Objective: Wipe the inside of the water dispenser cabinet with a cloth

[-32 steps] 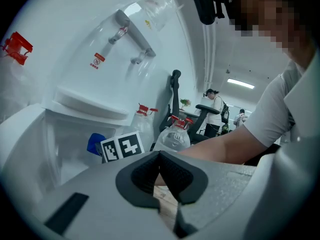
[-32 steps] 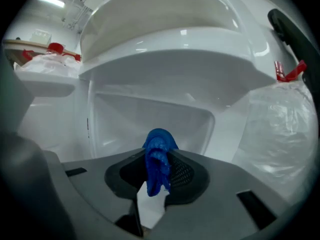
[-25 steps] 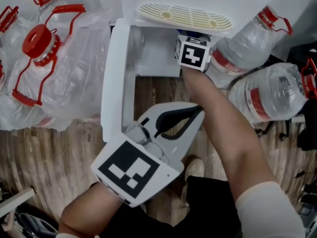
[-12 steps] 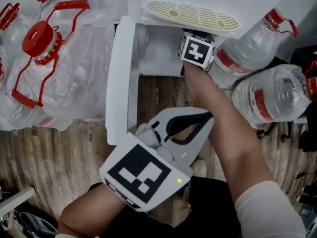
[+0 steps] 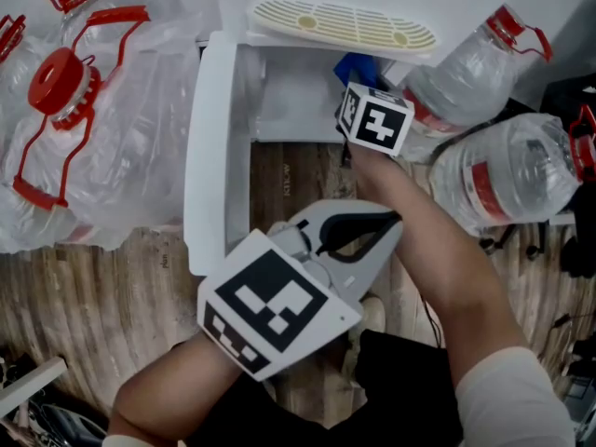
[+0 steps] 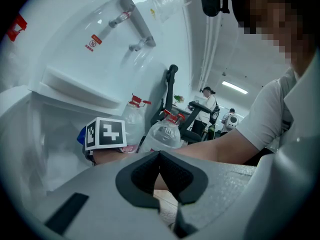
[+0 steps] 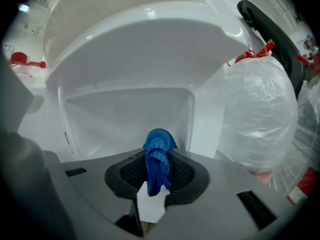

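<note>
The white dispenser cabinet [image 5: 289,101] stands open, its door [image 5: 207,147] swung out to the left. My right gripper [image 5: 363,87] reaches into the opening, its marker cube [image 5: 377,121] at the cabinet's right edge. It is shut on a blue cloth [image 5: 356,67], which in the right gripper view sits bunched between the pads as the blue cloth [image 7: 158,159], a little off the cabinet's back wall [image 7: 125,116]. My left gripper [image 5: 393,222] hangs lower, over the floor in front of the cabinet, shut on nothing. In the left gripper view its pads [image 6: 176,176] touch.
A cream drip tray [image 5: 345,24] juts out above the opening. Bagged water jugs with red caps [image 5: 84,110] crowd the left side. Two large bottles [image 5: 466,73] [image 5: 521,170] lie at the right, close to my right arm. Wooden floor [image 5: 102,296] lies in front.
My right gripper has drawn back a little and down-right out of the cabinet, so the blue cloth now shows in the head view. The left gripper has hardly shifted.
</note>
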Demonstrator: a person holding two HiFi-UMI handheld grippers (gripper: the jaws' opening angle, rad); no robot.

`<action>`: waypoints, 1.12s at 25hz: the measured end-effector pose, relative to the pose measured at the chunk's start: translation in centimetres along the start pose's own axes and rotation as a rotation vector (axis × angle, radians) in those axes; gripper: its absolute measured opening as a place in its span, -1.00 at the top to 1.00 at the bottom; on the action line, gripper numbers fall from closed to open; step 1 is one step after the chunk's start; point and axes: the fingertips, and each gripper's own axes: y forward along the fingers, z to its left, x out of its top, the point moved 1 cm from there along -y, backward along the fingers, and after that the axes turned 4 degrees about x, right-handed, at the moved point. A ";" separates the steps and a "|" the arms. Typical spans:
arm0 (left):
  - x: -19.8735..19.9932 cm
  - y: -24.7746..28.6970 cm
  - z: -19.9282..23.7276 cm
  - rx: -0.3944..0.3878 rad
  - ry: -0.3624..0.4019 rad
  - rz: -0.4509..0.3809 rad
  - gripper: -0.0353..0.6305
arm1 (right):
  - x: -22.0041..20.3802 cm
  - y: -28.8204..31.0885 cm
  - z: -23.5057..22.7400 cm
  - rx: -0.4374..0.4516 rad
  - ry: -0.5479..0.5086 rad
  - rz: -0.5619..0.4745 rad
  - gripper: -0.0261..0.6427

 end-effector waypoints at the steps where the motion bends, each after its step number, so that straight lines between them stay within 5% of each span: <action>1: 0.0 0.1 -0.1 -0.005 0.006 0.002 0.88 | -0.1 -0.2 0.5 0.020 -0.002 0.001 0.67; 5: -0.1 0.1 0.0 -0.009 -0.013 -0.001 0.88 | -1.7 1.2 2.3 0.063 0.017 0.029 0.67; 16: -0.5 -1.2 1.0 0.014 -0.047 0.009 0.88 | -2.8 7.0 0.1 -0.066 0.261 0.053 0.67; 28: -0.7 0.1 0.6 -0.016 -0.048 0.009 0.88 | -6.9 3.1 -0.1 0.007 0.258 0.124 0.67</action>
